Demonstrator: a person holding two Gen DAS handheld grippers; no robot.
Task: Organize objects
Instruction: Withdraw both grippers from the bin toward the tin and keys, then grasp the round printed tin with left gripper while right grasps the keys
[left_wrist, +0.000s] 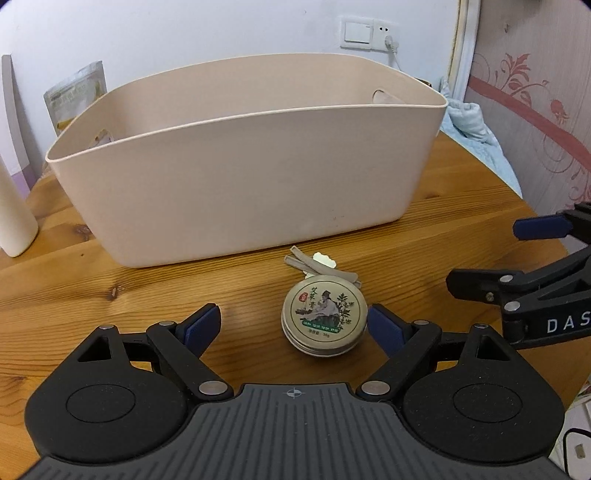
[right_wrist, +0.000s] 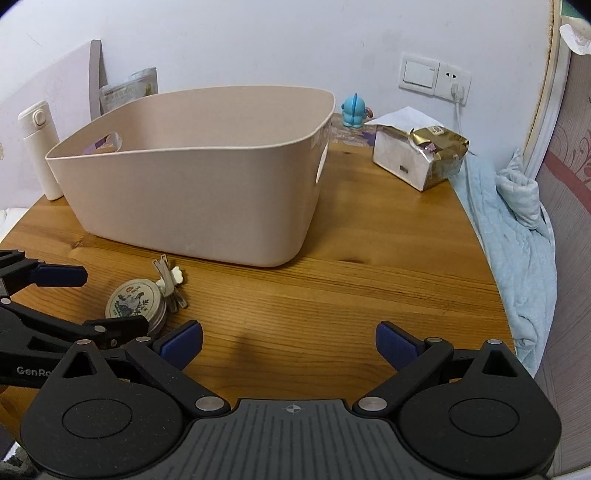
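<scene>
A round ointment tin with a printed lid lies on the wooden table, between the open fingers of my left gripper, nearer the right finger. Behind the tin lies a small grey hair clip with a white charm. A large beige bin stands beyond them. In the right wrist view the tin and clip sit at the left, partly behind my left gripper. My right gripper is open and empty over bare table. It shows in the left wrist view.
A white bottle stands left of the bin. A pouch leans on the wall behind. A blue figurine, a white box with a gold wrapper and a blue cloth are at the right.
</scene>
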